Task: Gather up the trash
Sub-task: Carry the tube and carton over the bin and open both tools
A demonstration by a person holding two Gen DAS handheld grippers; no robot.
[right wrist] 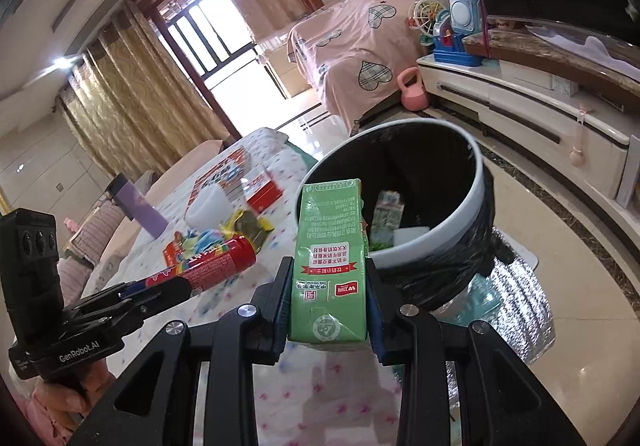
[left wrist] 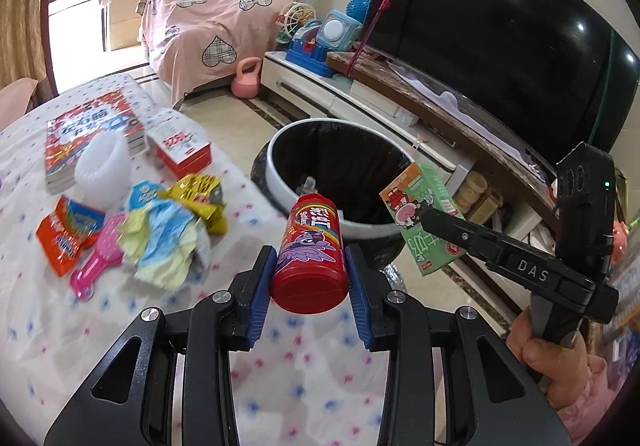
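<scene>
My left gripper [left wrist: 310, 278] is shut on a red candy canister [left wrist: 310, 250] with a cartoon pony, held over the table's edge just short of the bin. The right gripper [right wrist: 328, 300] is shut on a green drink carton [right wrist: 330, 258], upright between its blue pads. The round bin [left wrist: 280, 182] has a white rim and a black liner; it stands on the floor beside the table, with some trash inside. In the left wrist view the right gripper [left wrist: 430, 216] holds the carton [left wrist: 424, 218] over the bin's near right rim. In the right wrist view the canister [right wrist: 216, 262] and the bin [right wrist: 464, 222] show too.
On the dotted tablecloth [left wrist: 60, 306] lie snack wrappers [left wrist: 196, 198], an orange packet [left wrist: 66, 234], a pink comb [left wrist: 98, 258], crumpled tissues [left wrist: 164, 242], a white foam sleeve [left wrist: 102, 166] and books [left wrist: 80, 134]. A TV [left wrist: 500, 38] on a long low cabinet stands behind the bin.
</scene>
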